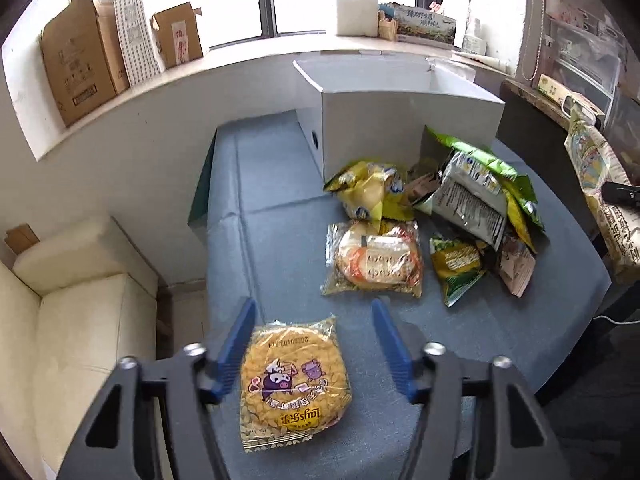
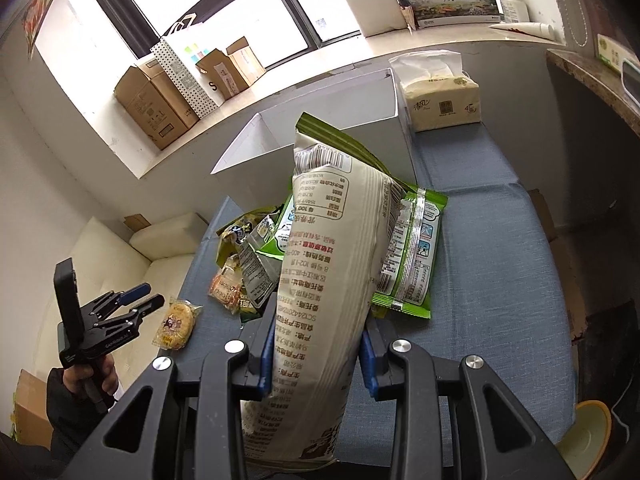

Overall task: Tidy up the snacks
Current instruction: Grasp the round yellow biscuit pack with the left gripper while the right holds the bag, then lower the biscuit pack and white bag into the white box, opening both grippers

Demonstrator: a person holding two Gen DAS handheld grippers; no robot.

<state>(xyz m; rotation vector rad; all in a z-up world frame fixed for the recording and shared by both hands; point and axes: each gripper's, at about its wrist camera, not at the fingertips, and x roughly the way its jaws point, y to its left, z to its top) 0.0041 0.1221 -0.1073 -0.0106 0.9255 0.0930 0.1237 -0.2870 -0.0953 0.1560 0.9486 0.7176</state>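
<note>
Blue-clothed table under window sill; cream sofa left.
Your right gripper clamps a tall white snack bag; your left gripper gapes over the round yellow biscuit pack; white box ahead.

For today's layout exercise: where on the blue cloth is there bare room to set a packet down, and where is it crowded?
Bare cloth runs left of the white box and beyond the round cake packet, and right of the green packet below the tissue pack. The snack pile before the box is crowded.
</note>
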